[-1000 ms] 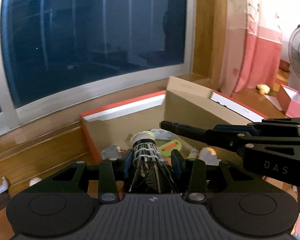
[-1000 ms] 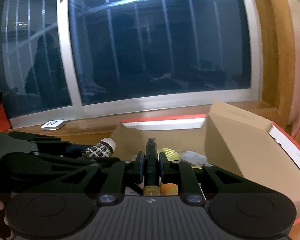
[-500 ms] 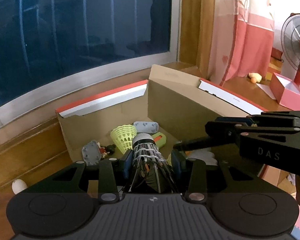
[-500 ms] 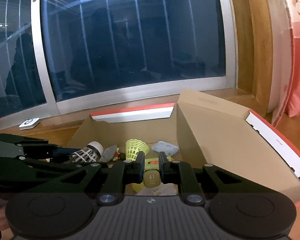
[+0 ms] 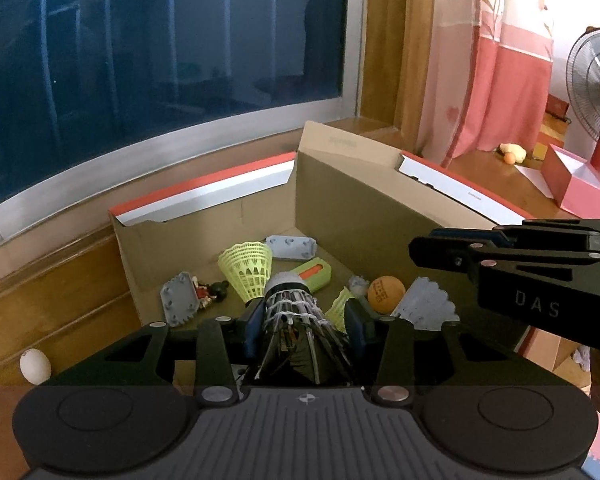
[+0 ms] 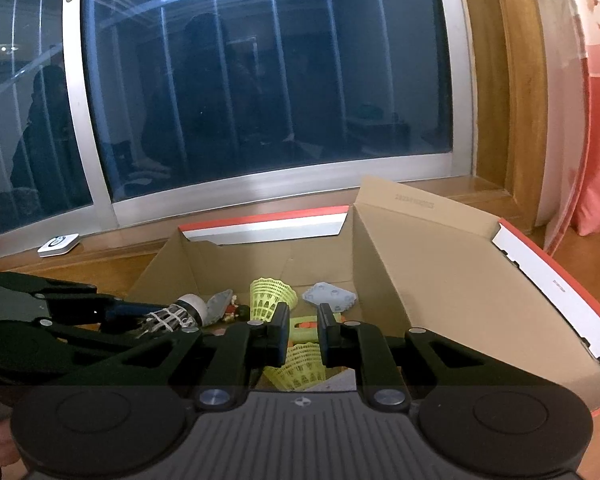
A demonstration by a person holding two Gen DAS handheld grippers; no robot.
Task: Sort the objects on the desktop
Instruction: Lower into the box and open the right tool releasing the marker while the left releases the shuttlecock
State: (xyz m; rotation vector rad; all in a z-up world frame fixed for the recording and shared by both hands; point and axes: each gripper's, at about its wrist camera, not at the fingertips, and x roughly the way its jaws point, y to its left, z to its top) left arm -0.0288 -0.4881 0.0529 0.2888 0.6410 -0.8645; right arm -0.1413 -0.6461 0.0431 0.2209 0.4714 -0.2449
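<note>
You are holding the left tool [image 5: 305, 318] over the open cardboard box [image 5: 204, 236] so that the black-and-white shuttlecock [image 5: 290, 300] is pointing cork-first down at the things already lying inside. Its jaws have just been opening with the shuttlecock between them, and a gap is showing beside the right-hand pad, so the grip is looking released rather than pinching. This is likely the drop into the box.

You are keeping the right tool [image 6: 303, 320] over the same box, its jaws standing a little apart with nothing between them.

The tool's own body is hiding the shuttlecock's feather skirt, so whether the skirt is touching the pads is hard to tell. The tools are also covering the box's near wall and part of the yellow shuttlecock [image 5: 248, 268].
</note>
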